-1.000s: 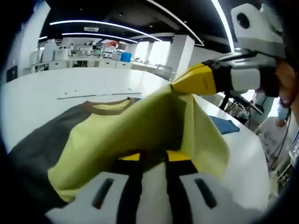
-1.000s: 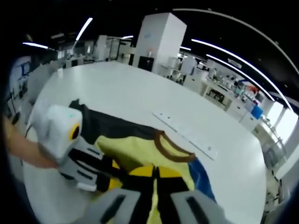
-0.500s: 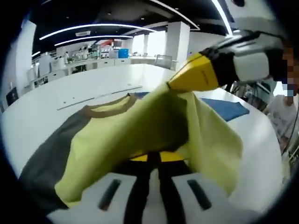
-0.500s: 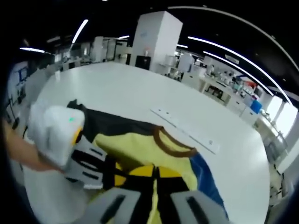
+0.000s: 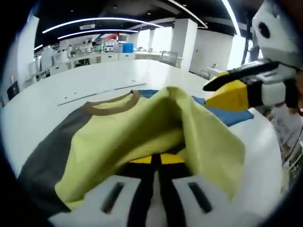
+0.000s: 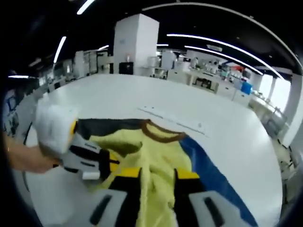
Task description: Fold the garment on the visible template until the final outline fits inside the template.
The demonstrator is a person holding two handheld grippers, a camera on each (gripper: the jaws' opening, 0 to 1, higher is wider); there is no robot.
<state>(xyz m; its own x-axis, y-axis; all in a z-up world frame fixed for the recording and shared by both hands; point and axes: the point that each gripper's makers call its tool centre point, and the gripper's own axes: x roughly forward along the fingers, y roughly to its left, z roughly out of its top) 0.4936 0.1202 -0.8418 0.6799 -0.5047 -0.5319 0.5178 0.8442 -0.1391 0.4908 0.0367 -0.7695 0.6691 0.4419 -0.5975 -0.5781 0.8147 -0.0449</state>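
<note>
A yellow garment (image 5: pixel 123 137) with a grey sleeve (image 5: pixel 45 156) and a brown collar (image 5: pixel 111 106) lies partly folded on the white table, over a blue template (image 5: pixel 229 116). My left gripper (image 5: pixel 157 159) is shut on a yellow fold at the garment's near edge. My right gripper (image 5: pixel 222 92) hangs to the right, just off the raised fold, holding nothing. In the right gripper view my right gripper (image 6: pixel 157 174) stands open, with the yellow garment (image 6: pixel 156 151) lying beyond and between the jaws. The left gripper (image 6: pixel 111 163) pinches the garment's left edge there. The template (image 6: pixel 213 175) runs along the right.
The round white table (image 6: pixel 156 101) spreads wide past the collar. A long white strip (image 5: pixel 94 94) lies on it beyond the garment. A person's hand (image 6: pixel 23 161) holds the left gripper. Desks and a pillar stand far behind.
My right gripper has let go of the yellow fold and opened, drawing off to the right. The lifted fabric has sagged lower. The left gripper keeps its grip.
</note>
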